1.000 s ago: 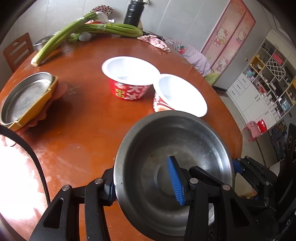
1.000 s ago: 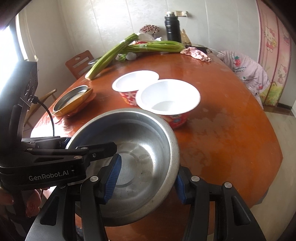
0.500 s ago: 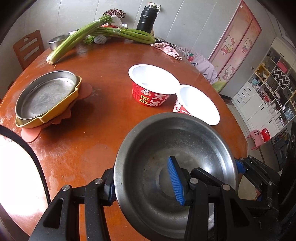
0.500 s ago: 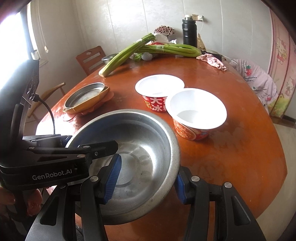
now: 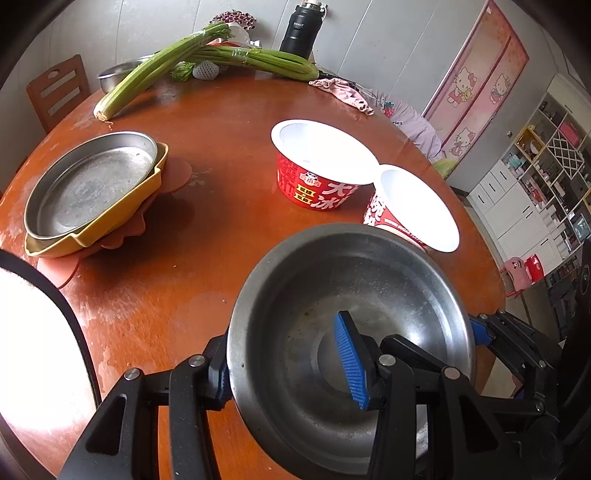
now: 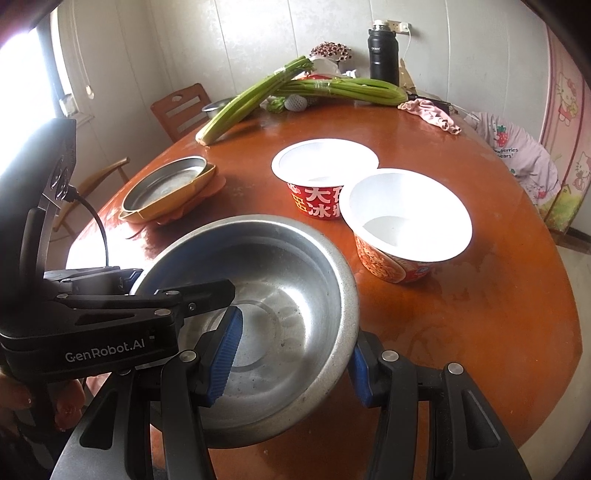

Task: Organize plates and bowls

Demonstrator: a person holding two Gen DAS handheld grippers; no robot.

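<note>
A steel bowl [image 5: 369, 280] hangs low over the near edge of the round wooden table [image 5: 221, 122], held by both grippers. My left gripper [image 5: 286, 369] is shut on its left wall, one blue pad inside and one outside. My right gripper [image 6: 291, 363] is shut on the right wall of the same steel bowl [image 6: 295, 266] in the same way. Two red paper bowls [image 5: 317, 192] [image 5: 413, 206] with white insides stand just beyond it. At the left a steel plate [image 5: 92, 184] rests in a yellow dish [image 5: 122, 214] on pink mats.
Celery stalks [image 5: 155, 70], a black flask [image 5: 301, 31], a pink cloth [image 5: 343, 92] and a small steel basin [image 5: 118, 74] lie along the table's far side. A wooden chair [image 5: 59, 92] stands behind at the left. A person's fingers [image 6: 66, 402] grip the left tool.
Both grippers have carried the steel bowl to the left, so the plate stack has come further into view and the red bowls have slid right. Neither grip has changed.
</note>
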